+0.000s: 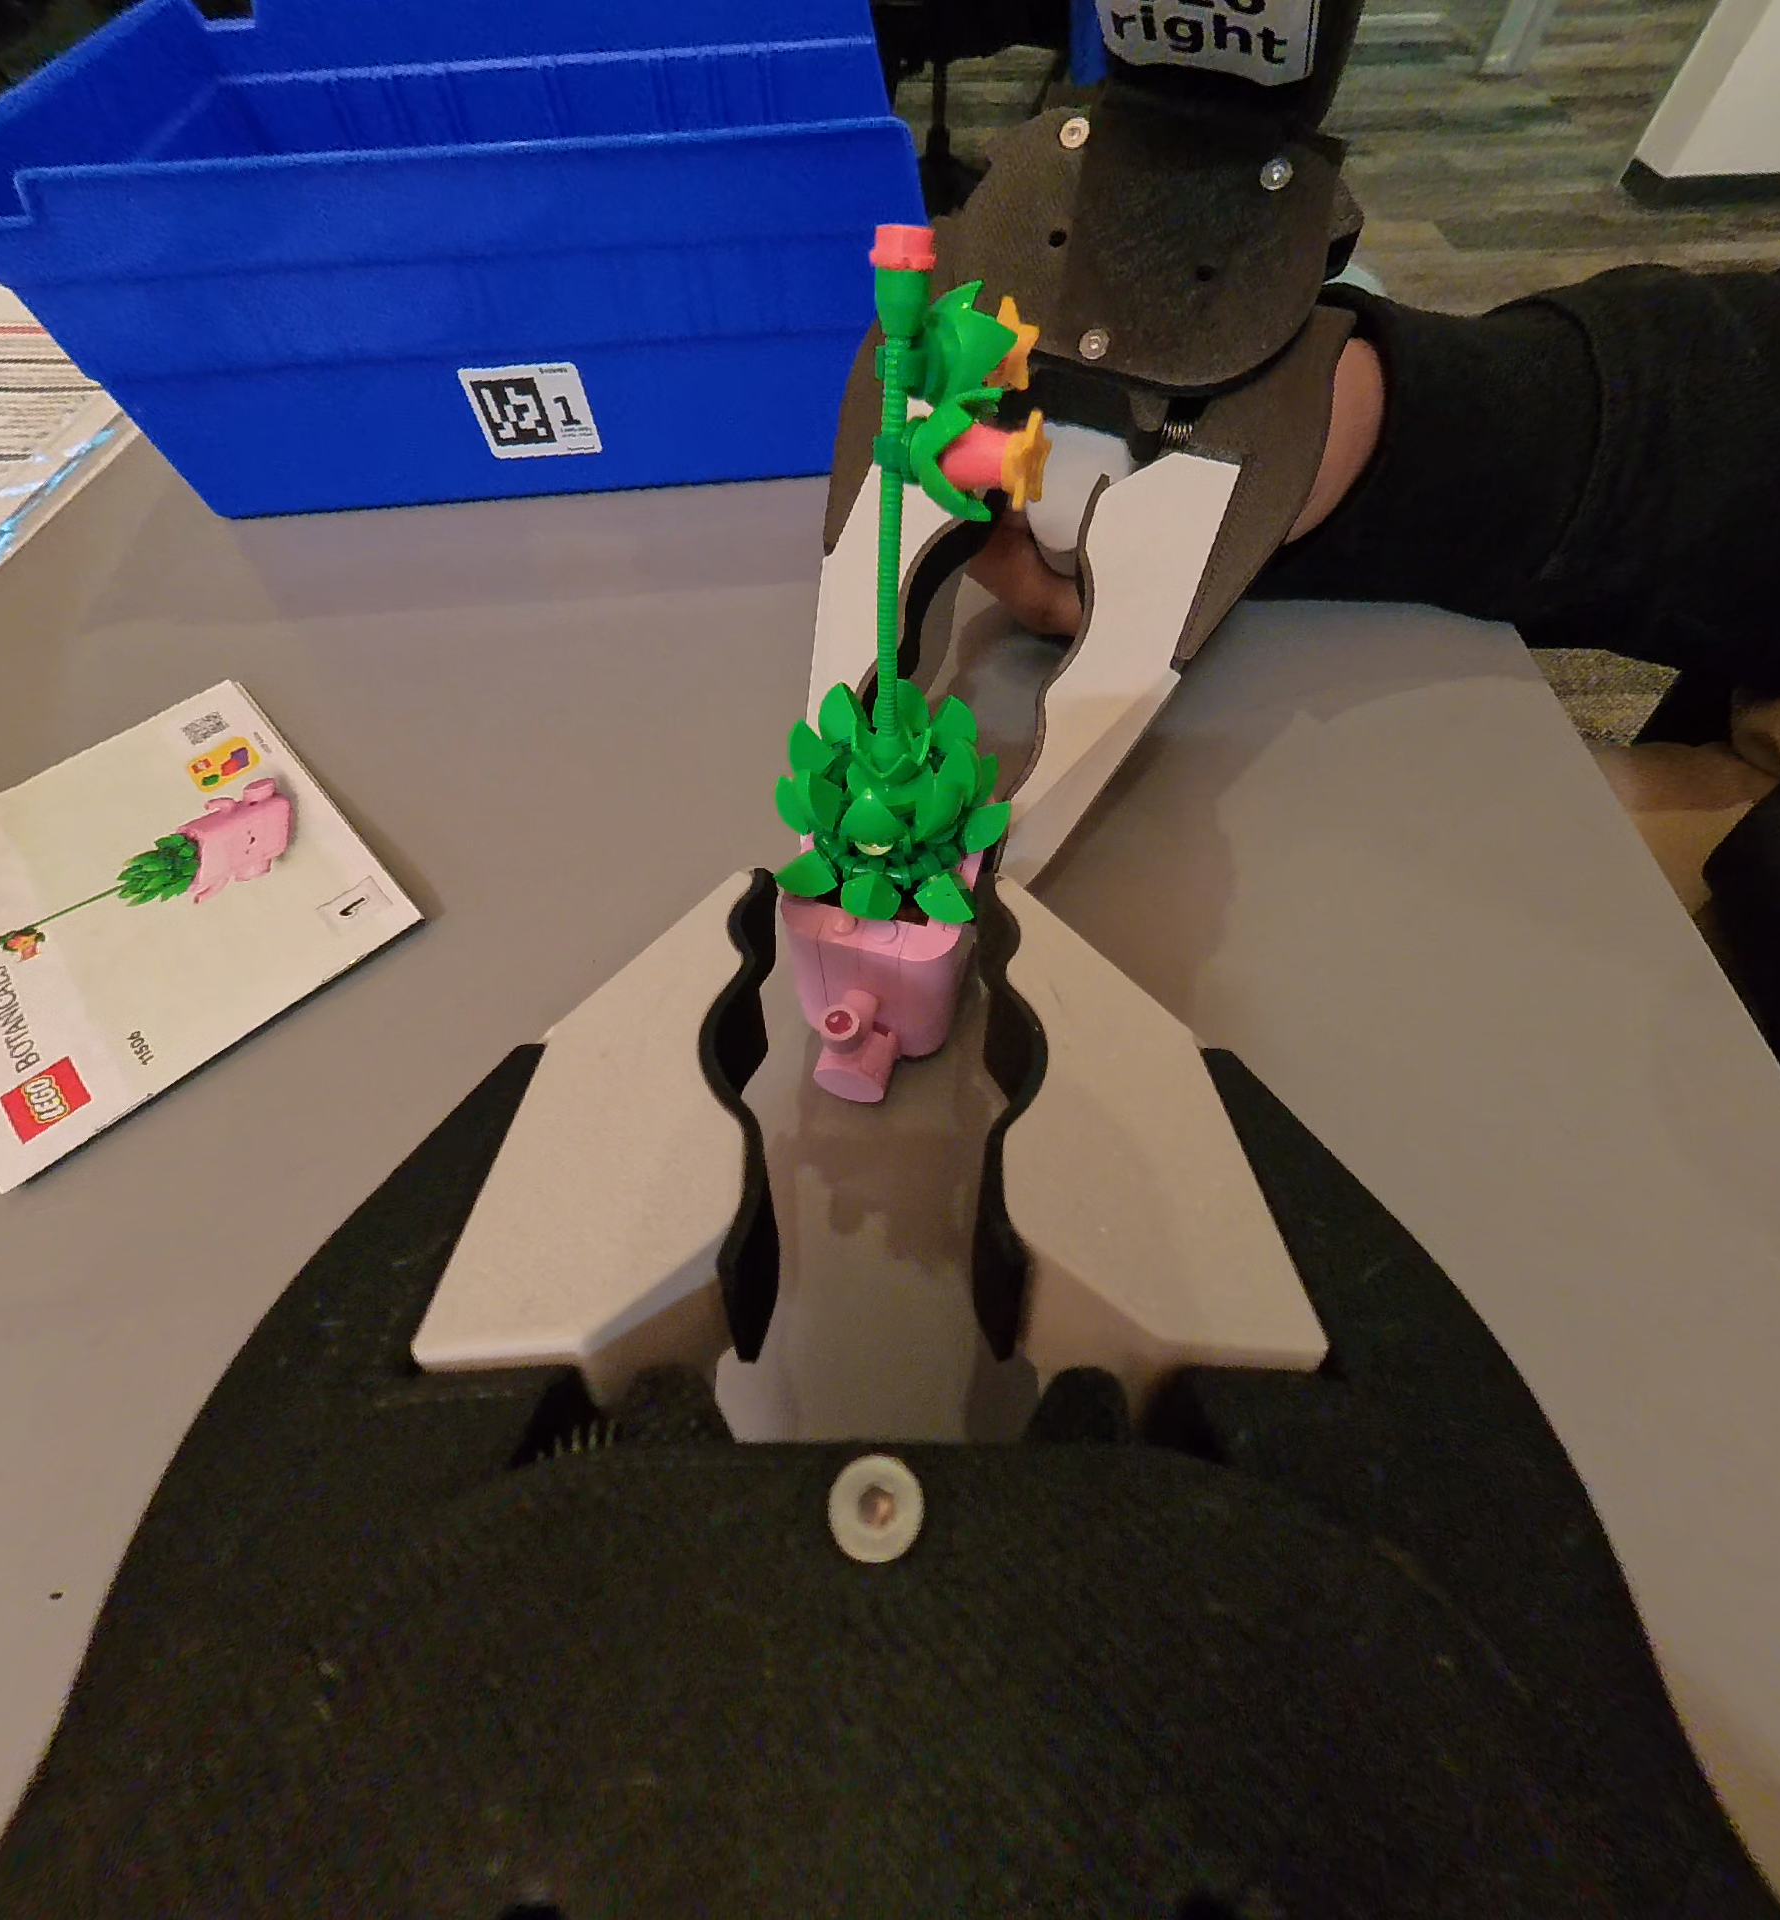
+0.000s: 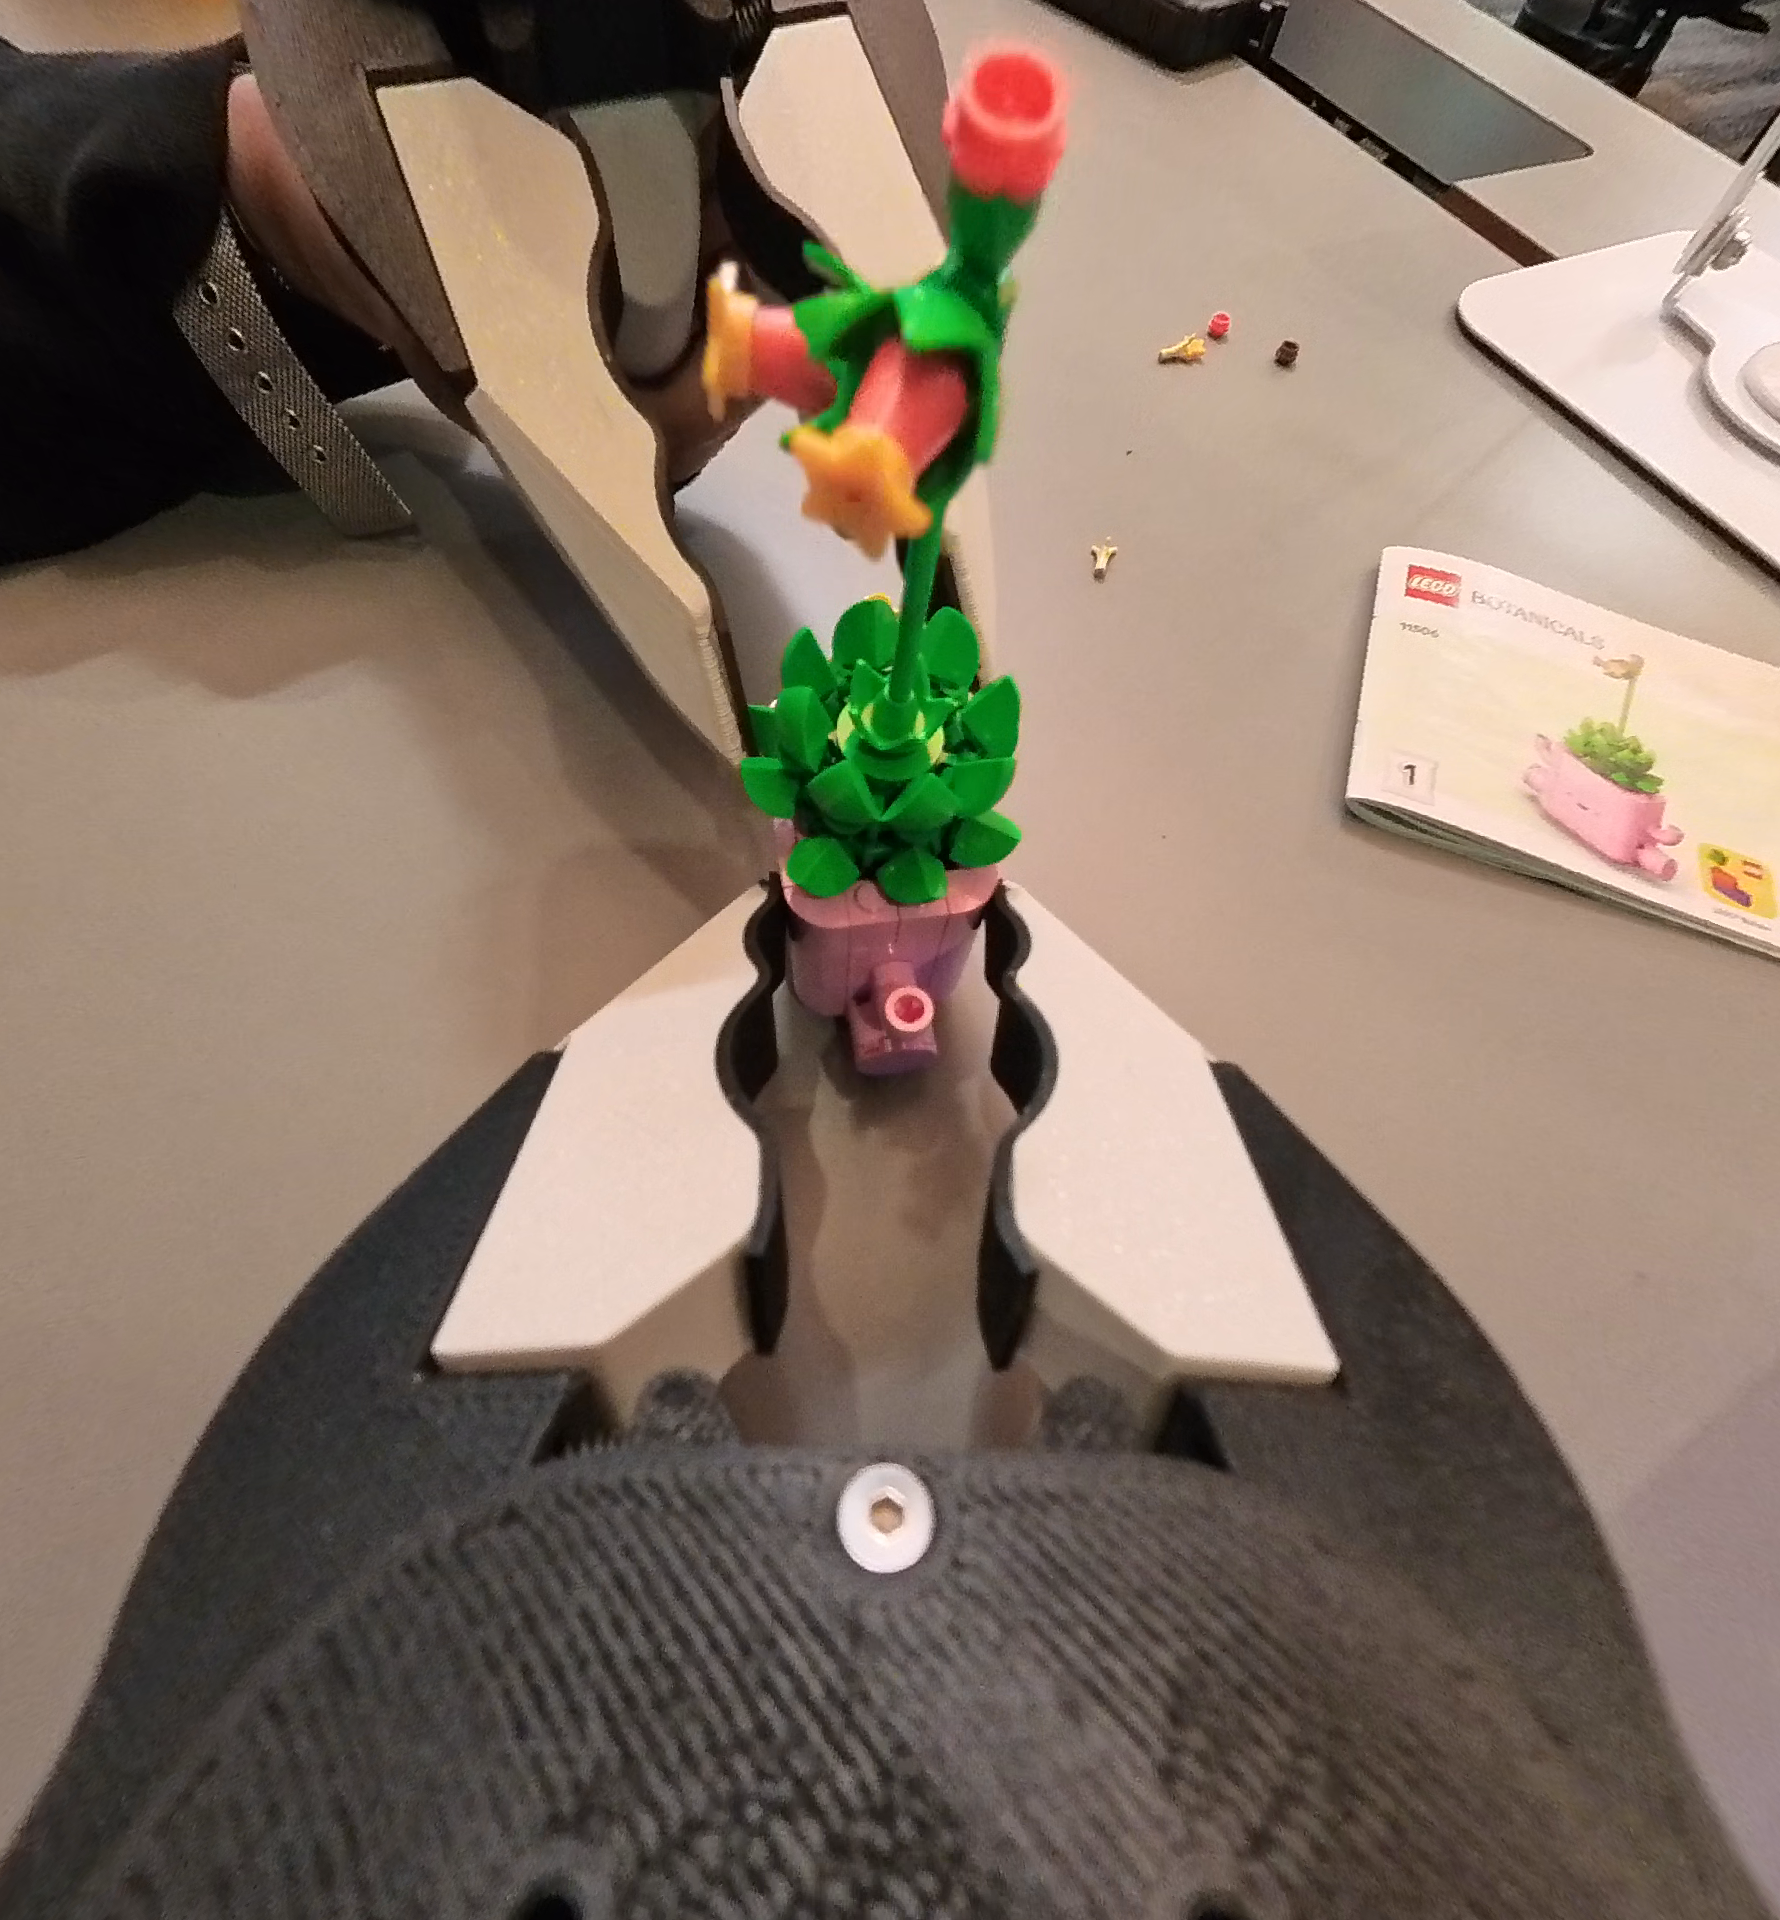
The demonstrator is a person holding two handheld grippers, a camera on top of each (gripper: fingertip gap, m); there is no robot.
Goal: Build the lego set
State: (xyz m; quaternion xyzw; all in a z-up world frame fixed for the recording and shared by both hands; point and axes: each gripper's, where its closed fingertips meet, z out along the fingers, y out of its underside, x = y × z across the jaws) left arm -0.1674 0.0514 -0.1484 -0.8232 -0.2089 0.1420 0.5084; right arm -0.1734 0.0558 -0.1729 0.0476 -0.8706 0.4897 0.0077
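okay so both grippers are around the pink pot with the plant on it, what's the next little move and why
Probably ease both grippers open and back away. The pink pot stands on the table between the fingertips of the left gripper and right gripper, leaves, stalk and flowers already on, looking much like the booklet cover.

Small pink brick-built lego planter (image 1: pixel 870 971) with stubby round pegs at front: upright on grey table (image 1: pixel 553 644), centre of frame in both views. Dense rosette of green plastic leaves (image 1: pixel 891 805) fills planter top. Thin green ridged stem (image 1: pixel 891 582) rises from rosette centre, leaning slightly. Near stem top: two pink tube flowers with yellow star tips (image 2: pixel 860 436), green sepals, plus pink-red round bud (image 2: pixel 1005 125) at very tip. A few tiny loose lego pieces (image 2: pixel 1218 338) on table, upper right of right wrist view.
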